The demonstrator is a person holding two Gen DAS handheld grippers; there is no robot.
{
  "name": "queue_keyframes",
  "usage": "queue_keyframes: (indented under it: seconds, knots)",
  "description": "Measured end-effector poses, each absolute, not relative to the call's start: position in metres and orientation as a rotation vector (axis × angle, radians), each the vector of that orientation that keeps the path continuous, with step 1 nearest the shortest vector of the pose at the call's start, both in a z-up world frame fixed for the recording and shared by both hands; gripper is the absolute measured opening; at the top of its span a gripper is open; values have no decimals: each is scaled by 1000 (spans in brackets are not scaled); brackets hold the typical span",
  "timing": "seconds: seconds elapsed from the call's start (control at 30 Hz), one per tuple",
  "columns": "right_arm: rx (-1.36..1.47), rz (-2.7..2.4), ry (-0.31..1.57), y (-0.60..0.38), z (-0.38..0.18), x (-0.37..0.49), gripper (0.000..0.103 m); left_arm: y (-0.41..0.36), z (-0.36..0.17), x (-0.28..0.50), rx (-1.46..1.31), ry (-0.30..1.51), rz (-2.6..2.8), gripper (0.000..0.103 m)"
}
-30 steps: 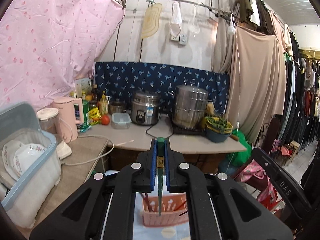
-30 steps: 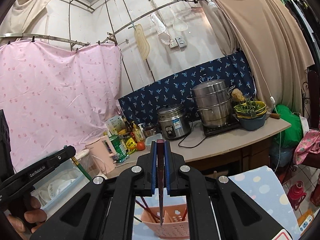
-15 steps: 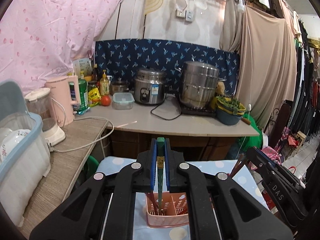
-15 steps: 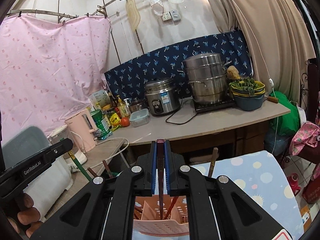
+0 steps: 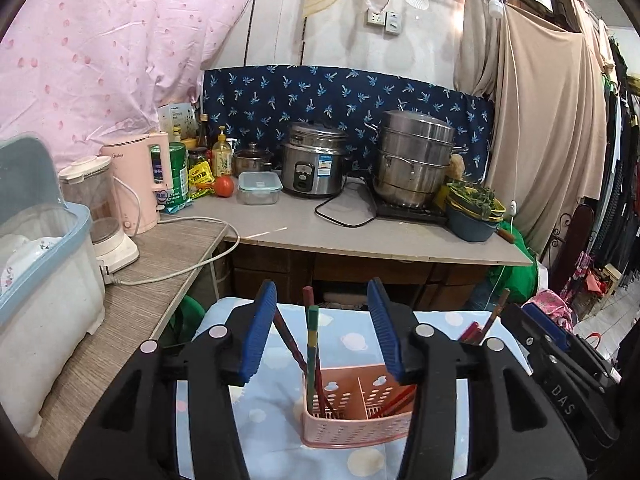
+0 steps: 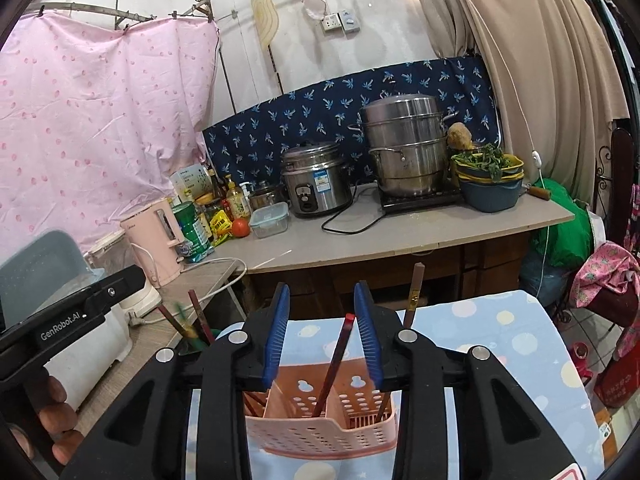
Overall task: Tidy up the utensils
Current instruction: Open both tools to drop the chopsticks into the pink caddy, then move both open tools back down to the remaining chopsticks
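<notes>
A pink perforated utensil basket (image 5: 352, 420) stands on a blue dotted cloth (image 5: 272, 404); it also shows in the right wrist view (image 6: 320, 428). My left gripper (image 5: 322, 332) is open above it, with a green chopstick (image 5: 312, 344) standing free in the basket's left compartment between the jaws. My right gripper (image 6: 322, 332) is open too, with a dark red chopstick (image 6: 336, 360) leaning free in the basket. Several other chopsticks stand in the compartments.
A counter (image 5: 360, 236) behind holds a rice cooker (image 5: 312, 164), a steel steamer pot (image 5: 416, 164), a bowl of greens (image 5: 472, 212) and a pink kettle (image 5: 140, 184). A dish bin (image 5: 44, 280) sits at the left. Clothes hang at the right.
Both grippers lowered toward the basket and opened. The green chopstick left the left gripper and the dark red one left the right gripper; both now stand in the basket.
</notes>
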State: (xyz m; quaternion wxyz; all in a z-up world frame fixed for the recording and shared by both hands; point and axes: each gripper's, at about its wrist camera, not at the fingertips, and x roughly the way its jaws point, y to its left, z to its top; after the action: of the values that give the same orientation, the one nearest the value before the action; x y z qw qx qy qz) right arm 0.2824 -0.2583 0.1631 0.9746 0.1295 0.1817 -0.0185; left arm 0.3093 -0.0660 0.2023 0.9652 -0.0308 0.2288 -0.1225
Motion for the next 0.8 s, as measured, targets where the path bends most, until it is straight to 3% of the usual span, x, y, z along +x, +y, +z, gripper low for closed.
queue_keyframes:
  seconds: [0.8]
  knots:
    - [225,34,379,-234,184,177,35,-63,208,232,62,481,-247,48]
